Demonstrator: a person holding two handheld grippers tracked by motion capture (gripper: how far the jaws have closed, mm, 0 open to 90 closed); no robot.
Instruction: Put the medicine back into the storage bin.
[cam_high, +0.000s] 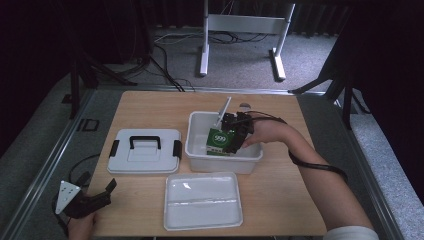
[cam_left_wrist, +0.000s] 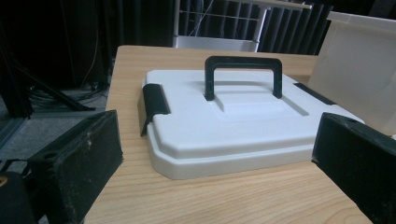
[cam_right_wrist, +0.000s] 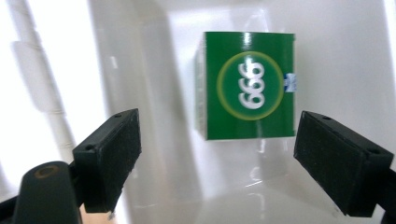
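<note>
Green box (cam_right_wrist: 247, 84) marked 999 lies inside the white bin (cam_high: 195, 150) with free room toward the walls, the right hand-held gripper (cam_right_wrist: 217, 154) wide open just short of it, touching nothing, while the left hand-held gripper (cam_high: 95, 197) rests open at the counter (cam_high: 280, 200) edge.

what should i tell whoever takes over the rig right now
Right gripper: open, jaws apart, inside the white bin, gripping nothing.
Green box: marked 999, lies in the bin just ahead of the right jaws, not touching them.
Left gripper: open, holds nothing, resting at the near left table edge, pointed at the lid.
Lid with its black handle lies flat on the table left of the bin; the clear tray sits in front of the bin.
Probably left: tray and lid onto the bin.
</note>
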